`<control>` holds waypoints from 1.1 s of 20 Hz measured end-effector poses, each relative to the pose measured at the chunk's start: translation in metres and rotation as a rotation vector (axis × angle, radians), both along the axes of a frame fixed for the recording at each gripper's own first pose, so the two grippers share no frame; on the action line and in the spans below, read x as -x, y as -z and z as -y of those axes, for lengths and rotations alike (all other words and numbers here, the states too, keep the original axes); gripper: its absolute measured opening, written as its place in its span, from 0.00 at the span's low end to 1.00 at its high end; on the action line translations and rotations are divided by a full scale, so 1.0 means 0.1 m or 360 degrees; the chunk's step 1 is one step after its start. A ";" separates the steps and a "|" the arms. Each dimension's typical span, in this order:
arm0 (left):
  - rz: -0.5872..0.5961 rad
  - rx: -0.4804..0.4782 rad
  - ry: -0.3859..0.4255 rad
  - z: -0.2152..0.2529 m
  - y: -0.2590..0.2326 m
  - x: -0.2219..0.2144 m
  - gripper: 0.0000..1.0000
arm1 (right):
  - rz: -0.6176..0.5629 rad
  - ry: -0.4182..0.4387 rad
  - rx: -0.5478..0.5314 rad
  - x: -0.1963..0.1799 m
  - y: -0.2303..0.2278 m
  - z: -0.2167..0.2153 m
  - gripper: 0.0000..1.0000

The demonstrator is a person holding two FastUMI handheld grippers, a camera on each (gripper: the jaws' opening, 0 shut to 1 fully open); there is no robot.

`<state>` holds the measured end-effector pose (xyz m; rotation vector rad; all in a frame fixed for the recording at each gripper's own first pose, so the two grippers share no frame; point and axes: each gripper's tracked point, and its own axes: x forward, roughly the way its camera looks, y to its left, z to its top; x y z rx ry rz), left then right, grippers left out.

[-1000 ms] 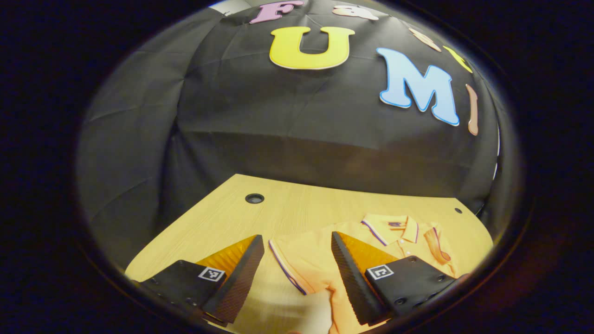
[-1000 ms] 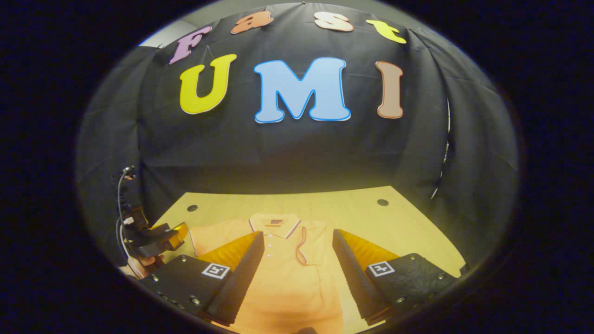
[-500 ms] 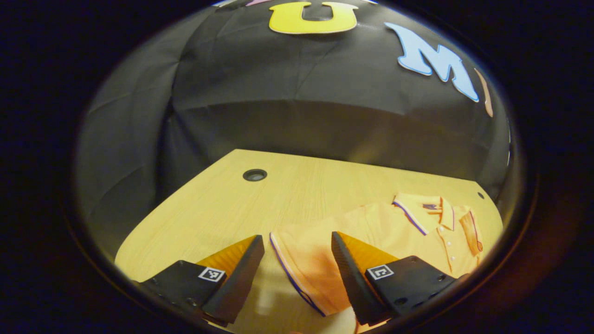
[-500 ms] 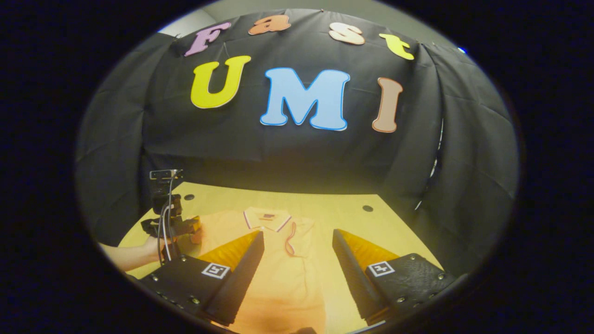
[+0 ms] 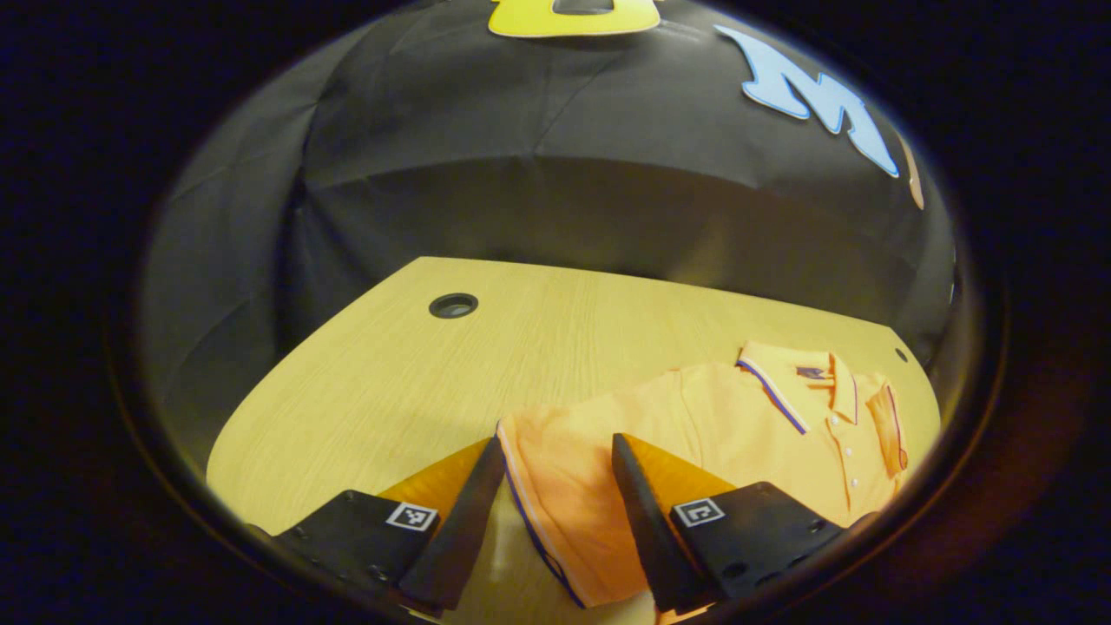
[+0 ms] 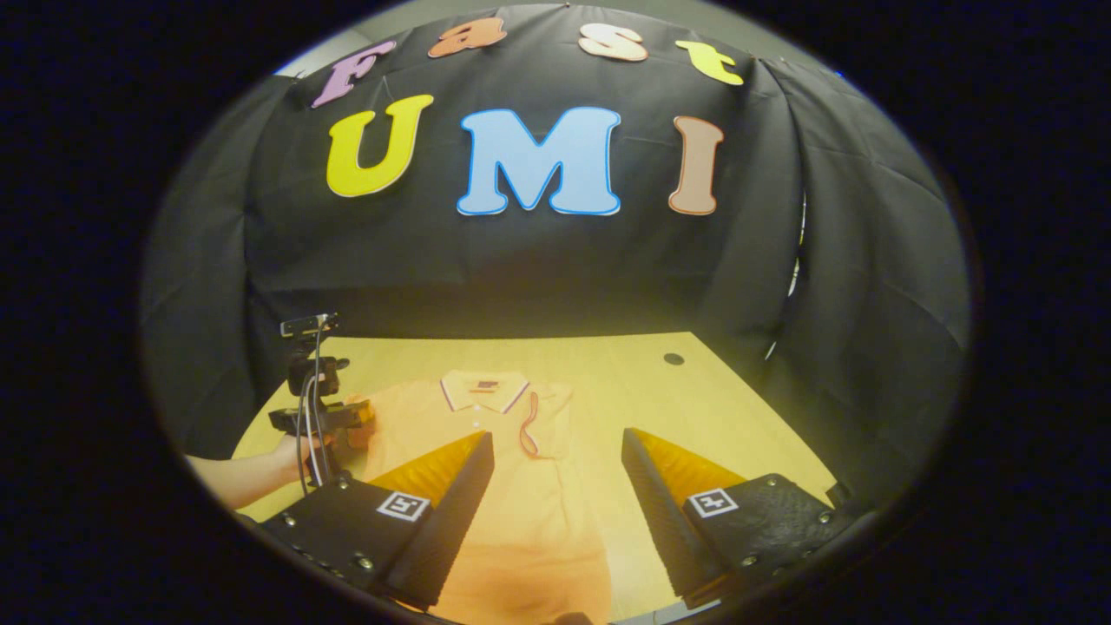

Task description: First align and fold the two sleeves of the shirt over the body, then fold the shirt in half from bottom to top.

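An orange polo shirt (image 5: 738,417) lies flat on the wooden table (image 5: 391,382), collar at the far end. Its right sleeve (image 6: 528,425) is folded over the body. The other sleeve (image 5: 555,495), with a dark striped cuff, lies spread on the table between the fingers of my left gripper (image 5: 556,443), which is open and low around it. My right gripper (image 6: 556,434) hovers open over the shirt's lower body (image 6: 529,521). In the right gripper view, the left gripper (image 6: 343,417) sits at the shirt's left edge, held by a hand (image 6: 260,469).
The table has a round cable hole (image 5: 453,305) at its far left and another hole (image 6: 673,358) at the far right. Black cloth walls close the booth behind the table. Bare wood lies to the shirt's left and right.
My left gripper has dropped and moved in over the spread sleeve, and its fingers have narrowed a little around the cuff. My right gripper has drifted slightly, staying open.
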<state>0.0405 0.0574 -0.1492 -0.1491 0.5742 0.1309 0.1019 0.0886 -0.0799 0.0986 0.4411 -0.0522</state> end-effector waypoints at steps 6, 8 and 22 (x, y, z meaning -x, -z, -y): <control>-0.0026 -0.0035 0.0030 0.01 0.01 0.00 0.29 | -0.0007 0.0013 -0.0057 0.04 0.07 0.02 0.93; -0.0023 -0.0053 0.0020 0.00 0.01 -0.02 0.14 | -0.0016 0.0025 -0.0076 0.07 0.10 0.04 0.93; 0.0151 -0.0168 0.0202 0.43 -0.45 -0.10 0.06 | -0.0033 0.0033 -0.0097 0.12 0.23 0.06 0.91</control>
